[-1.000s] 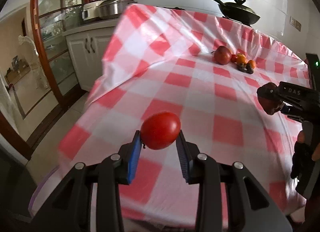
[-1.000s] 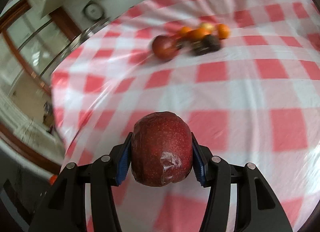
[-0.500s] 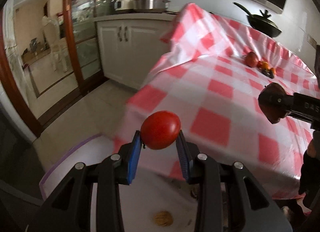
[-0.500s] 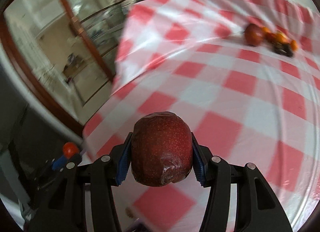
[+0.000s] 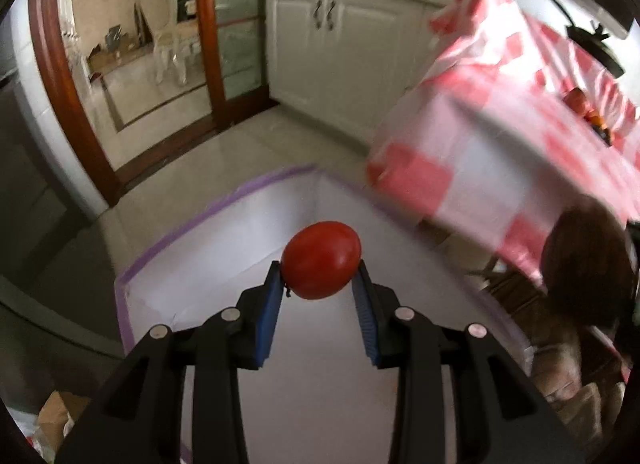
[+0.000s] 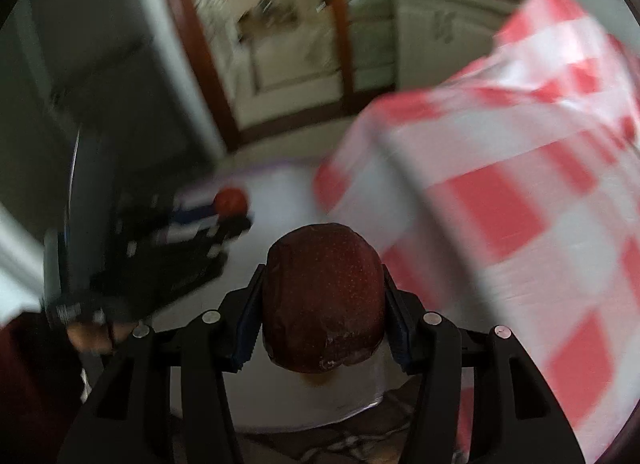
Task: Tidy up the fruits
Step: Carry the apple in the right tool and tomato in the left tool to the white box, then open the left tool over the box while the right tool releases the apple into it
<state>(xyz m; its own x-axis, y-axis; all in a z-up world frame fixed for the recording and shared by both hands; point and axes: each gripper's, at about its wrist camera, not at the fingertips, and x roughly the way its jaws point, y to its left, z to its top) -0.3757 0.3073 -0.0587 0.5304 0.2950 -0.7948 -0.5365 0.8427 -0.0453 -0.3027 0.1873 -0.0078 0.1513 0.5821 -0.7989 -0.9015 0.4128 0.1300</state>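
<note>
My left gripper (image 5: pixel 320 280) is shut on a small red tomato (image 5: pixel 321 259), held above the inside of a white box with a purple-taped rim (image 5: pixel 224 206) on the floor. My right gripper (image 6: pixel 324 312) is shut on a dark red apple (image 6: pixel 322 296), also over the white box (image 6: pixel 276 192). In the right wrist view the left gripper (image 6: pixel 234 210) with the tomato (image 6: pixel 231 200) shows blurred at the left. The apple (image 5: pixel 588 264) appears blurred at the right edge of the left wrist view. Several fruits (image 5: pixel 586 110) remain far back on the table.
The table with a red-and-white checked cloth (image 5: pixel 500 132) stands to the right, its corner overhanging the box. White cabinets (image 5: pixel 332 48) and a wooden-framed glass door (image 5: pixel 208 28) lie beyond. A black wok (image 5: pixel 592 44) sits at the table's far end. A gloved hand (image 6: pixel 88 328) holds the left gripper.
Both grippers have swung left off the table and down, over the white box on the floor, each still holding its fruit. The right gripper has rolled as it moved.
</note>
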